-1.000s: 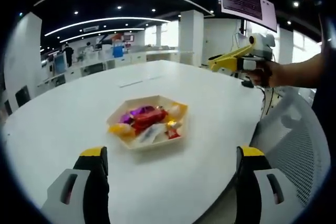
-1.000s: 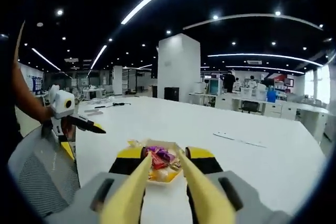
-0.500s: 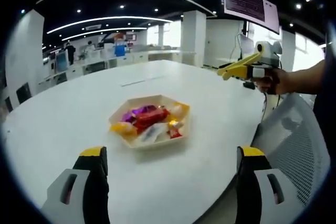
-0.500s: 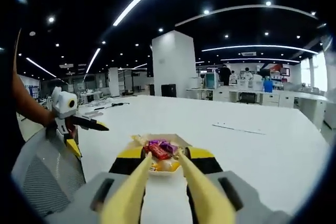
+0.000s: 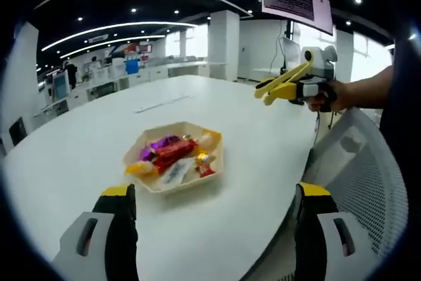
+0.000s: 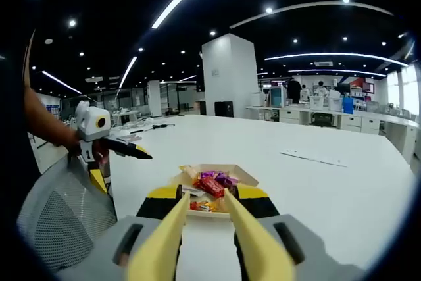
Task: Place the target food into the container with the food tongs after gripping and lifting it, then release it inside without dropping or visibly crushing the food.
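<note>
A shallow, pale hexagonal tray [image 5: 155, 185] is sitting on a large white oval table [image 5: 79, 149], holding a heap of wrapped sweets [image 5: 171, 156]: a red wrapper lying across the middle, a purple one behind it, a yellow piece at the near-left edge and a white packet toward the front. In the left gripper view the left gripper [image 5: 217, 218] is hovering low over the near edge of the table, its black, yellow-tipped jaws standing wide apart with nothing between them, and the tray lies ahead of them, well clear of both tips. To the right of that view a person's hand [image 5: 323, 97] is gripping the right gripper [image 5: 264, 91] up in the air beside the table, above a grey mesh chair back [image 5: 358, 176]; long yellow food tongs [image 5: 279, 87] are sticking out of it toward the table, their two arms spread a little at the tips and carrying nothing. In the right gripper view those tongs [image 6: 204, 228] are rising from the bottom as two yellow blades, clamped between the right gripper's jaws and pointing at the tray [image 6: 245, 174] (the blade tips are framing it from the near side, though whether they are touching it cannot be told). The left gripper [image 6: 141, 154] is showing at the left there, held in a hand [image 6: 85, 149] above the mesh chair [image 6: 59, 222]. Desks, a white pillar and ceiling light strips are filling the office behind.
</note>
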### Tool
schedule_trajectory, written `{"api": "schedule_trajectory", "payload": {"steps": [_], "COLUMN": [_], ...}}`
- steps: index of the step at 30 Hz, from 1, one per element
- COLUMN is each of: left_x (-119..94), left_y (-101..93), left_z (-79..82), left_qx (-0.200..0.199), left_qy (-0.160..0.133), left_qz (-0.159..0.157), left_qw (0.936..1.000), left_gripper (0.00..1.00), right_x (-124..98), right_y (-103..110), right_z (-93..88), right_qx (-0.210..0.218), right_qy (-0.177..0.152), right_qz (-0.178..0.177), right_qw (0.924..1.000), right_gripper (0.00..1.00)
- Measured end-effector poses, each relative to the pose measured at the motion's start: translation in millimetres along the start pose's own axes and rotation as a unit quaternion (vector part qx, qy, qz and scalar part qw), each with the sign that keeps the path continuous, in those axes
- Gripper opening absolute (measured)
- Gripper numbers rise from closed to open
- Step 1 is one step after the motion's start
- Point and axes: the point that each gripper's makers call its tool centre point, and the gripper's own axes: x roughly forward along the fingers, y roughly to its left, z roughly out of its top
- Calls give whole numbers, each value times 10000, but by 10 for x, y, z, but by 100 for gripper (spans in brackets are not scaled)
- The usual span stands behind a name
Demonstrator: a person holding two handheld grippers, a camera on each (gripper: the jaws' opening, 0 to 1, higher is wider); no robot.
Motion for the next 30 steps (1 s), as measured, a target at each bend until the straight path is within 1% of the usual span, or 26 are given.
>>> {"api": "schedule_trajectory", "payload": {"steps": [2, 3, 4, 5, 6, 8, 9, 10, 12, 13, 15, 17, 18, 20, 22, 23, 24, 26, 27, 28, 30], "left_x": [-1, 0, 4, 6, 4, 10, 12, 15, 26, 31, 42, 48, 49, 40, 28, 27, 34, 51, 58, 69, 96], "left_y": [-23, -26, -42, -92, -120, -148, -217, -246, -276, -288, -296, -288, -291, -347, -432, -448, -492, -523, -553, -563, -586], "left_z": [89, 103, 142, 212, 254, 348, 420, 455, 535, 578, 678, 778, 817, 914, 1019, 1043, 1116, 1142, 1126, 1123, 1135], "left_qx": [2, 3, 38, 40, 1, 91, 181, 220, 284, 319, 409, 502, 533, 587, 663, 687, 785, 871, 920, 943, 1020], "left_qy": [-78, -75, -69, -153, -171, -203, -294, -306, -256, -275, -293, -317, -314, -340, -379, -401, -438, -403, -303, -273, -294], "left_qz": [-181, -216, -353, -557, -667, -807, -1039, -1139, -1246, -1297, -1384, -1460, -1505, -1711, -1918, -1947, -2011, -2114, -2222, -2250, -2260], "left_qw": [9998, 9997, 9993, 9983, 9976, 9965, 9940, 9928, 9915, 9907, 9891, 9875, 9867, 9829, 9785, 9776, 9754, 9727, 9702, 9694, 9683], "left_gripper": [93, 93, 92, 92, 92, 94, 95, 96, 94, 94, 93, 92, 90, 88, 86, 84, 83, 77, 73, 68, 66], "right_x": [-1, -1, 0, 4, 7, 19, 34, 42, 61, 72, 87, 118, 131, 152, 148, 141, 141, 171, 189, 198, 209], "right_y": [23, 38, 74, 107, 132, 189, 244, 271, 340, 350, 432, 453, 456, 507, 636, 712, 745, 757, 778, 789, 827], "right_z": [29, 39, 74, 123, 161, 228, 286, 327, 403, 433, 502, 538, 560, 616, 709, 745, 750, 764, 762, 766, 777], "right_qx": [122, 147, 250, 326, 360, 266, 299, 332, 327, 250, 257, 199, 225, 122, 174, 223, 271, 231, 156, 152, 164], "right_qy": [-46, -58, -103, -193, -250, -282, -314, -356, -390, -419, -457, -492, -521, -579, -687, -694, -656, -616, -584, -578, -584], "right_qz": [116, 163, 276, 395, 483, 686, 822, 915, 1167, 1209, 1415, 1488, 1500, 1639, 2004, 2222, 2324, 2347, 2389, 2414, 2494], "right_qw": [9998, 9997, 9993, 9985, 9979, 9969, 9957, 9946, 9919, 9915, 9885, 9874, 9871, 9847, 9772, 9723, 9700, 9698, 9692, 9686, 9665], "right_gripper": [29, 29, 29, 29, 29, 29, 29, 29, 29, 29, 29, 30, 30, 30, 30, 30, 30, 30, 29, 29, 29]}}
